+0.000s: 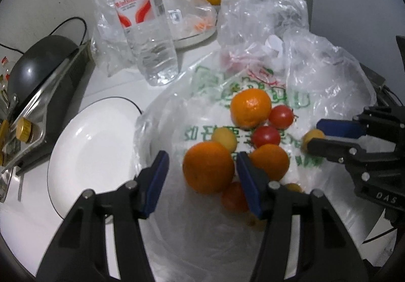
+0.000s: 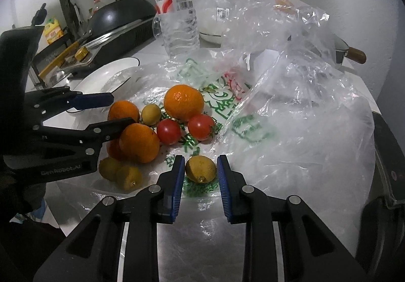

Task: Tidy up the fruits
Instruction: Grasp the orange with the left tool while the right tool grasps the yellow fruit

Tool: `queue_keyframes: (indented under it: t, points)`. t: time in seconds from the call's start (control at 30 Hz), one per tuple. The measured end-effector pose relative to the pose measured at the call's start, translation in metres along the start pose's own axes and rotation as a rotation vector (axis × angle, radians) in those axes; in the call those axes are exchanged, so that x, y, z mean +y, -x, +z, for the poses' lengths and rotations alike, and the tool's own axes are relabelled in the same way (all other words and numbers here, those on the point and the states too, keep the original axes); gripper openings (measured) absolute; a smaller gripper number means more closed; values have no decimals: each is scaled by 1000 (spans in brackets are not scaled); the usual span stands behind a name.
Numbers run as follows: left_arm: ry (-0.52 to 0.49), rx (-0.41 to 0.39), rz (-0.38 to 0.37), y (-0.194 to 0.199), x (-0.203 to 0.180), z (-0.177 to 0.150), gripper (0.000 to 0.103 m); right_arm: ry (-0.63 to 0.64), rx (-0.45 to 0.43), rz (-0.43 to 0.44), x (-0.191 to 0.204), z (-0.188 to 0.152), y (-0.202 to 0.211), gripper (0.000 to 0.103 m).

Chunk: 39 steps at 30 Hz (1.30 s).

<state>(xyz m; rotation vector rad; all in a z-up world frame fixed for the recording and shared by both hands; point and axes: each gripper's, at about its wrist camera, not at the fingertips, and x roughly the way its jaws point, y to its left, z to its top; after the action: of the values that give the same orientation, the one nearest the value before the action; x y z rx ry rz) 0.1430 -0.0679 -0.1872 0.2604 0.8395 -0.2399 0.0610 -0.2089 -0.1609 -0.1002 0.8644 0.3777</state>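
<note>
- Evidently we were at the picking step: our right hand-held gripper had clenched on a small yellow fruit lying on the plastic bag.
- Our left hand-held gripper stood released around an orange; next, clench and carry both to the white plate.

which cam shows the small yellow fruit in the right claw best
The right wrist view: the small yellow fruit sits whole between the right claw pads. The left wrist view shows it only partly, blurred behind the claw's finger.

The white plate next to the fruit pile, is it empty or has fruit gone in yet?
Empty. The white plate shows only bare glossy surface; the fruit lies on the plastic bag beside it.
</note>
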Motion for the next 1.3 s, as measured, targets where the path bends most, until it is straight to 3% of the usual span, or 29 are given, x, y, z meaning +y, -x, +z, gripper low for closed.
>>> queue_keyframes:
  t: [0.1, 0.17, 0.4, 0.77, 1.3]
  points:
    - [3, 0, -6, 0, 1, 1, 55, 7, 4, -3, 1, 1, -1, 28]
    - [9, 5, -32, 0, 0, 1, 44, 10, 5, -4, 2, 3, -2, 28]
    - [14, -16, -52, 5, 1, 1, 43, 21, -13, -14, 7, 6, 4, 28]
    - [29, -146, -74, 47, 14, 7, 43, 47, -69, -45, 21, 22, 26, 28]
    - [108, -227, -15, 80, 82, -12, 43, 113, -113, -2, 77, 60, 27, 28]
